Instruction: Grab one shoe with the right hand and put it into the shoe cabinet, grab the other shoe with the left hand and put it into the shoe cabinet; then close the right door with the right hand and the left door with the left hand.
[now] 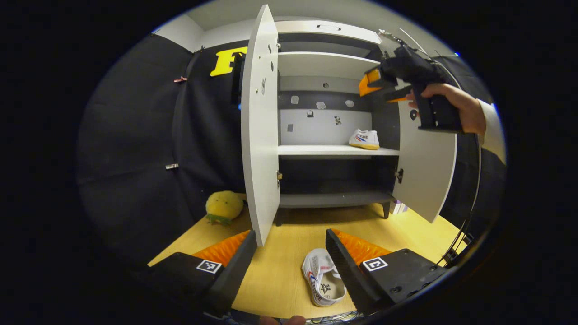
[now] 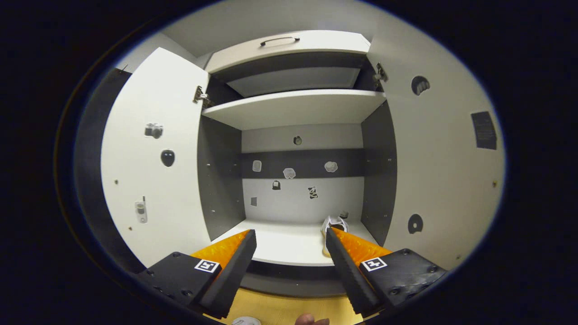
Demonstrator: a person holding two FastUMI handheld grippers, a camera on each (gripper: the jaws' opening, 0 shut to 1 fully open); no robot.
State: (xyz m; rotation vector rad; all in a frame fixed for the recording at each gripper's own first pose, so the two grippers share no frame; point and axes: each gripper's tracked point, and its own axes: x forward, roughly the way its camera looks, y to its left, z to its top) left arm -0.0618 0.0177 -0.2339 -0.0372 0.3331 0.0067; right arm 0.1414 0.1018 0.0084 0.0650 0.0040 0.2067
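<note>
Two shoes are showing. The left gripper point(image 1: 289, 253) is hovering with its jaws wide apart and empty over one shoe point(image 1: 323, 277) lying near the front edge of the wooden surface point(image 1: 280, 271). Farther back, the shoe cabinet point(image 1: 329, 113) is standing with both doors open, and the second shoe point(image 1: 365, 139) is sitting at the right end of its middle shelf point(image 1: 316, 151). The right gripper point(image 1: 377, 85) is hanging open and empty before the upper shelf. A yellow plush toy point(image 1: 224, 206) is lying at the left edge.

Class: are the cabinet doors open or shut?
Open. The left door and right door both swing outward, showing a shoe on the shelf.
</note>
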